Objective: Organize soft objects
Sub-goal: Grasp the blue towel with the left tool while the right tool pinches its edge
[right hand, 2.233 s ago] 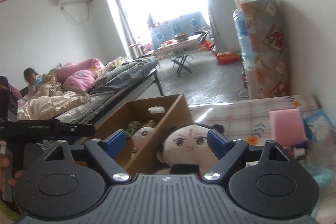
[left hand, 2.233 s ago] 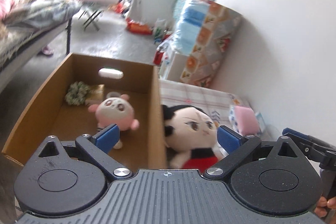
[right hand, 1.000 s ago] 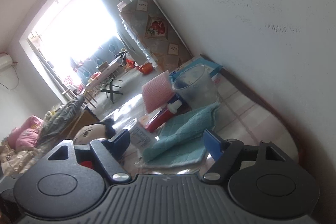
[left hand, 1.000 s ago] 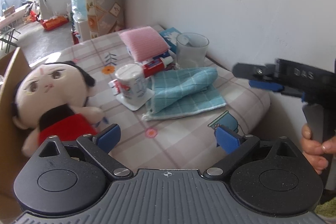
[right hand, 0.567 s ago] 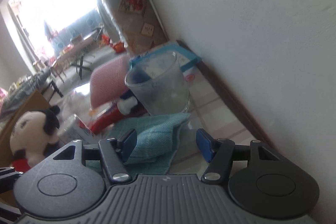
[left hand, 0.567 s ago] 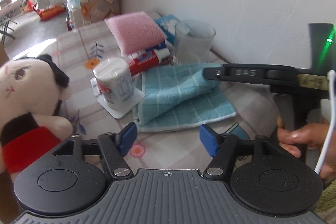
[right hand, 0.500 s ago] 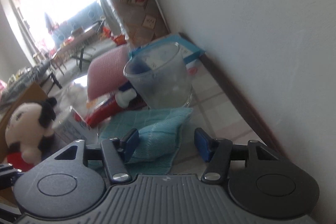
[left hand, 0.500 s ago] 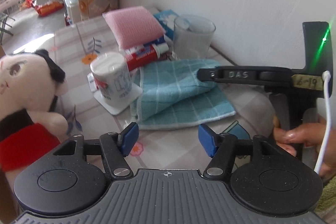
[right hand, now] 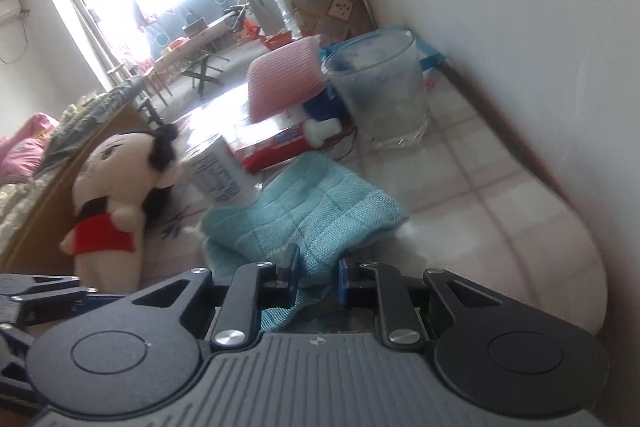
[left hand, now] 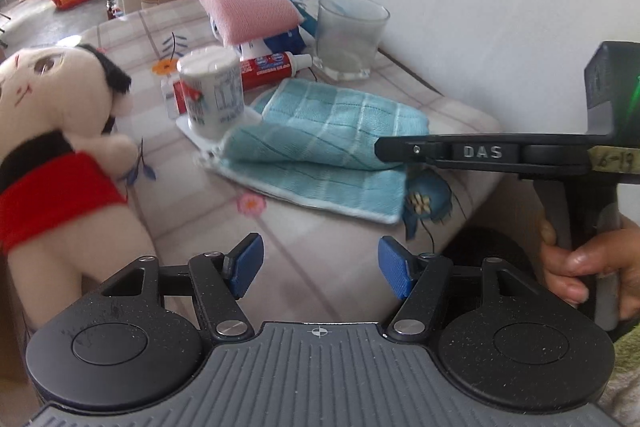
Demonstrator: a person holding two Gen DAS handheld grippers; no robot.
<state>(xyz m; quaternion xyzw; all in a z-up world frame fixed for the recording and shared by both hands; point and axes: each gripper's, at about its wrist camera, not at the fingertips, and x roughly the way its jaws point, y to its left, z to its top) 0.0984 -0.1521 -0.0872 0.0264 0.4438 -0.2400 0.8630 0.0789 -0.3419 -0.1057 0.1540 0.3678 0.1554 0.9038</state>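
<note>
A folded teal checked towel (left hand: 328,143) lies on the patterned table; it also shows in the right wrist view (right hand: 312,219). My right gripper (right hand: 318,277) is shut on the towel's near corner, which bunches between the blue pads. Its side shows in the left wrist view (left hand: 404,149), over the towel's right edge. My left gripper (left hand: 320,265) is open and empty above the table's front, short of the towel. A plush doll in a red dress (left hand: 44,131) stands at the left, also seen from the right wrist (right hand: 116,187). A pink sponge (left hand: 248,7) lies behind.
A white paper-wrapped roll (left hand: 210,93), a red toothpaste tube (left hand: 272,65) and a frosted glass cup (left hand: 348,35) stand behind the towel. A cardboard box wall (right hand: 60,187) is behind the doll. The white wall (left hand: 480,7) runs along the table's right side.
My right gripper has moved onto the towel's corner and closed on it. My left gripper has drifted slightly and stays open. Earlier both views swung from the box to the table.
</note>
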